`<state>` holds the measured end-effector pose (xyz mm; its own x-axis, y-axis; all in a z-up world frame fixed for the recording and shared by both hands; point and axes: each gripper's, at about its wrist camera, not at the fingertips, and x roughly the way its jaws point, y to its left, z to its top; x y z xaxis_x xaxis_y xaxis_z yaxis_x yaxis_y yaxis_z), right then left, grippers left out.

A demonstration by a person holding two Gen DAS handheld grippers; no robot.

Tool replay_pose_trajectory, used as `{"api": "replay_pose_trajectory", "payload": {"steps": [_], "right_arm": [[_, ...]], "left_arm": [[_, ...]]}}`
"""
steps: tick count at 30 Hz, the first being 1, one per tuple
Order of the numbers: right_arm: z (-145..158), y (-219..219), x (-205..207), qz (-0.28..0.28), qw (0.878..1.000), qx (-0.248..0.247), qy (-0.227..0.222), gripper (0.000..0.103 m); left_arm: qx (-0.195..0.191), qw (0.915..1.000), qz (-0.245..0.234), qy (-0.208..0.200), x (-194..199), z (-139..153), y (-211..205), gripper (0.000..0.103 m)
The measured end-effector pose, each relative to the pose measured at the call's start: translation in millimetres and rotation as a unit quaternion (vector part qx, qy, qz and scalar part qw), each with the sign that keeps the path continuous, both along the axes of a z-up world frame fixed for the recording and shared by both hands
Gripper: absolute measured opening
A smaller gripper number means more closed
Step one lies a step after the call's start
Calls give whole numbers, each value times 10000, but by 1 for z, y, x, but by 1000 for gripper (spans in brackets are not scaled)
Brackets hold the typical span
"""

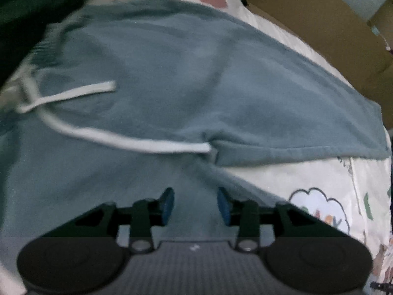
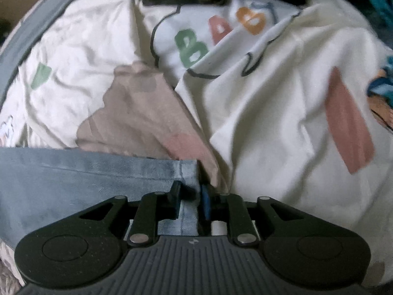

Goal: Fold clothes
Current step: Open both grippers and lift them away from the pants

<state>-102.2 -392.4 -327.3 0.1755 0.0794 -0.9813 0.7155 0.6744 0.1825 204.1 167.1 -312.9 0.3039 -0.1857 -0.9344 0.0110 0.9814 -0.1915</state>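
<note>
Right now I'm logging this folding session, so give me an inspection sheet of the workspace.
Surface: cream printed bedsheet, wrinkled.
Job's things: blue-grey shorts spread flat, white drawstring lying loose on top.
Clutter: nothing seen.
Grippers: left gripper open above the shorts, nothing between its pads; right gripper straddles the shorts' hem corner, with a visible gap at the blue pad.
Cables: nothing seen.
Surroundings: brown cardboard beyond the bed edge; dark elsewhere.
</note>
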Motion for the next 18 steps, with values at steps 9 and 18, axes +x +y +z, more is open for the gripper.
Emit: {"api": "replay_pose_trajectory", "payload": {"steps": [9,18], "right_arm": [[51,-5,-12,307,9971,-319,-624,42],[107,-2,-26,486,9910,-782,-972,43]], "left_arm": [[232,9969,724,-220,-57,73,46,65],[154,9963,816,-225,-94,121,66,72]]}}
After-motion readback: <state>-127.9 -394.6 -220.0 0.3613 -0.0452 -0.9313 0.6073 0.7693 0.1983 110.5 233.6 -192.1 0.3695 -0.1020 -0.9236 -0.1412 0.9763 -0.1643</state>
